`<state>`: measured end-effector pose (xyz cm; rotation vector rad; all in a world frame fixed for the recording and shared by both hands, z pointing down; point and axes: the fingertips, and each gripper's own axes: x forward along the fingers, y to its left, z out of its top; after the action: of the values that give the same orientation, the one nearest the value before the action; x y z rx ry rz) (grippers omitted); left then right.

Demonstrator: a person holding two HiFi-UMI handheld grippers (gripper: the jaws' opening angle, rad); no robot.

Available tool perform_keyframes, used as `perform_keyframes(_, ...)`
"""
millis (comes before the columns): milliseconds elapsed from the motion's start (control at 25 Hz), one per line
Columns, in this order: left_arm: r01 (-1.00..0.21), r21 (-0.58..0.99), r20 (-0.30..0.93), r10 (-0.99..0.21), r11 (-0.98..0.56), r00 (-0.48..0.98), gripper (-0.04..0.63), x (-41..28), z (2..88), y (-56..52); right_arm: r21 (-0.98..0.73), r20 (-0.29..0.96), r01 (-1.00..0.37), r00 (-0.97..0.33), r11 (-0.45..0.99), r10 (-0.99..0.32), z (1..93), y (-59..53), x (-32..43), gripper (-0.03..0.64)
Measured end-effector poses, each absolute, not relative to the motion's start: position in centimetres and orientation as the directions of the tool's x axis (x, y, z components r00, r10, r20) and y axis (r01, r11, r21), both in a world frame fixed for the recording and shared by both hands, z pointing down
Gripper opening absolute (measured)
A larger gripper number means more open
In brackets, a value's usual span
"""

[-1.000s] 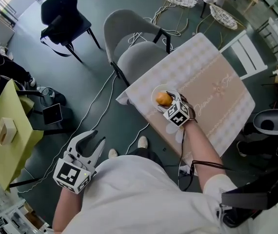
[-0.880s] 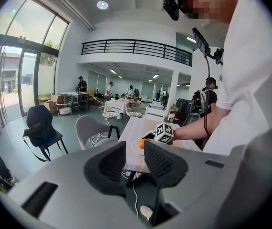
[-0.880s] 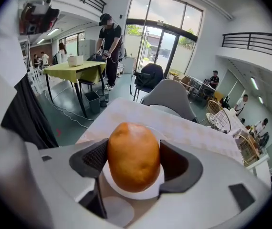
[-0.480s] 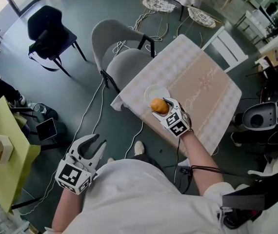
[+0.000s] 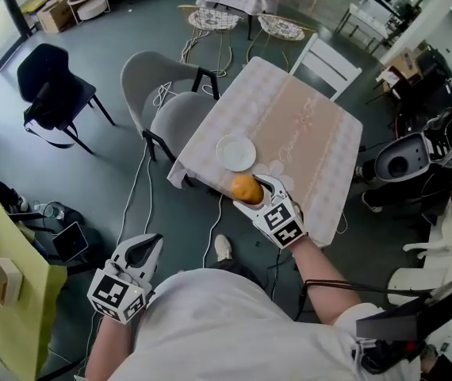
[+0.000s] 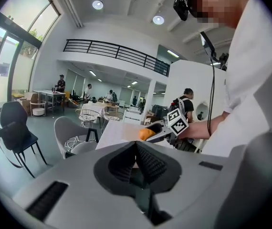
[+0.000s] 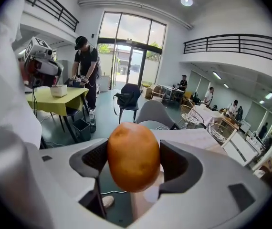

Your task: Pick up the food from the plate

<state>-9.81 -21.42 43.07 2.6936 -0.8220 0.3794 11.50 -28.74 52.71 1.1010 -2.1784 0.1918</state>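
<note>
An orange-brown round piece of food (image 5: 247, 189) (image 7: 133, 156) sits between the jaws of my right gripper (image 5: 251, 190) (image 7: 133, 162), which is shut on it. It hangs over the near edge of the table, below the empty white plate (image 5: 235, 152) on the pale tablecloth (image 5: 289, 133). My left gripper (image 5: 140, 252) (image 6: 135, 159) is low at the left, away from the table, with its jaws shut on nothing. In the left gripper view the food (image 6: 146, 134) shows in the distance, held by the right gripper.
A grey chair (image 5: 166, 101) stands at the table's left side, a white chair (image 5: 325, 63) at its far end. A black chair (image 5: 51, 94) and a yellow-green table (image 5: 0, 292) lie to the left. Cables trail over the floor. People stand in the background.
The food has come off the plate in the right gripper and moved toward me past the table's edge. The left gripper's jaws have shut. The view has shifted.
</note>
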Motion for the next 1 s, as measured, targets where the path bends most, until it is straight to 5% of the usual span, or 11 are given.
perform_keyframes(1000, -0.480, 0.277, 0.258, -0.417, -0.833, 0.872, 0.009, -15.7, 42.0, -12.7, 0.211, 0.514, -0.813, -0.380, 0.543, -0.769, 44.6, -12.8, 2.3, 0.350)
